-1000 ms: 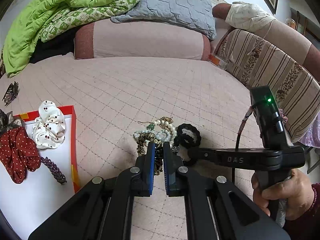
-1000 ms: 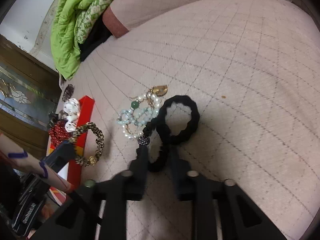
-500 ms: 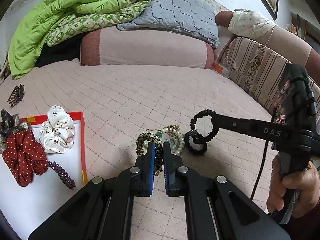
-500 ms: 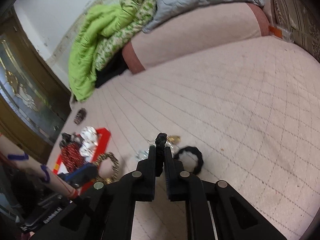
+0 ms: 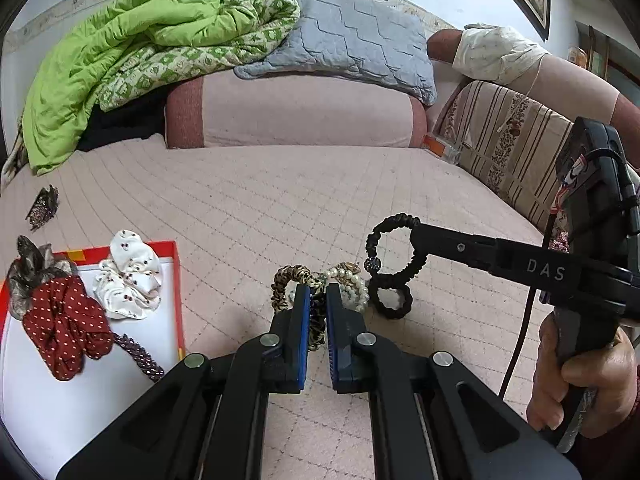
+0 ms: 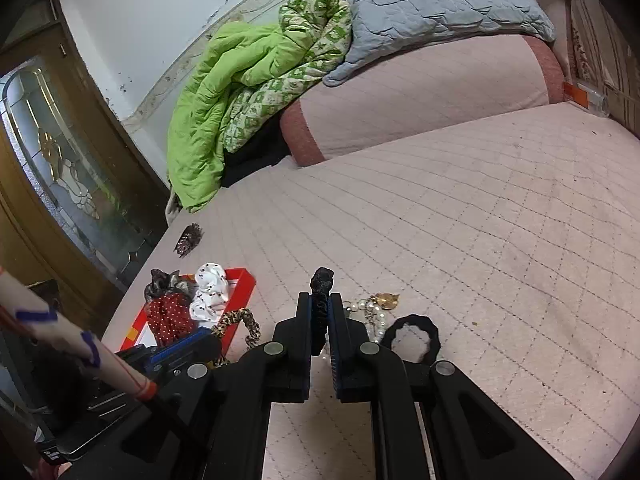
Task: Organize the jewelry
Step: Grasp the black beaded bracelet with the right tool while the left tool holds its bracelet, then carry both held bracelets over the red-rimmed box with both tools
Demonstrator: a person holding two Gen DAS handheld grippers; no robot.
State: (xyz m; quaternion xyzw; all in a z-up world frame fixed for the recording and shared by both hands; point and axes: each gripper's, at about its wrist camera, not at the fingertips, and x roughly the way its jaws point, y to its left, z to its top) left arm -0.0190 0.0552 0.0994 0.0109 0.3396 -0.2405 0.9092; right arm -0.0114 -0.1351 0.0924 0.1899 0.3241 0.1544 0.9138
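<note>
My left gripper [image 5: 317,300] is shut on a leopard-print hair tie [image 5: 290,276], held over the pink quilt; it also shows in the right wrist view [image 6: 239,322]. My right gripper [image 6: 319,312] is shut on a black hair tie [image 6: 322,280], lifted above the bed; in the left wrist view the tie [image 5: 380,236] hangs from its fingertips. A second black hair tie [image 5: 390,300] and a pearl bracelet pile [image 5: 352,280] lie on the quilt. A red-rimmed white tray [image 5: 176,280] at left holds a red dotted scrunchie [image 5: 64,324], a white scrunchie [image 5: 128,280] and a beaded bracelet [image 5: 138,354].
A dark hair clip [image 5: 42,208] lies on the quilt at far left. A bolster [image 5: 292,112], green blanket [image 5: 132,48] and grey pillow [image 5: 352,44] line the back. A striped sofa back [image 5: 516,144] runs along the right.
My right gripper closed on the black hair tie and lifted it off the quilt. My left gripper stayed shut on the leopard-print tie and rose slightly.
</note>
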